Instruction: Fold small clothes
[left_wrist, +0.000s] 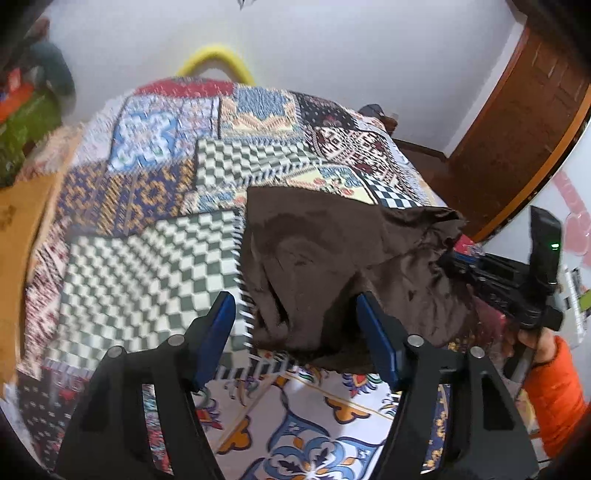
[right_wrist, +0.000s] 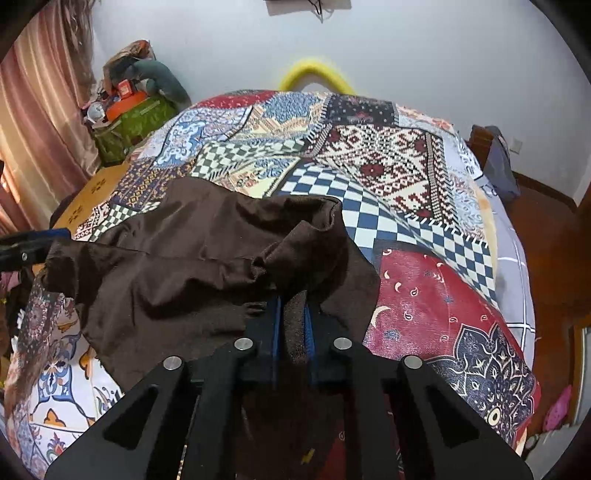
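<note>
A: We note the brown garment (left_wrist: 332, 266) lies crumpled on the patchwork bedspread (left_wrist: 147, 258), just ahead of both tools. Its long axis runs across us, from one tool to the other.

B: Right gripper (right_wrist: 293, 314) is at its right-hand edge, jaws clamped on a fold of the brown cloth. That corner is ours.

A: Left gripper (left_wrist: 295, 314) hangs with its blue pads (left_wrist: 221, 325) spread wide, nothing between them pressed. The garment's near left edge sits just beyond the pads.

B: So we judge the left must close in on that edge next.
</note>
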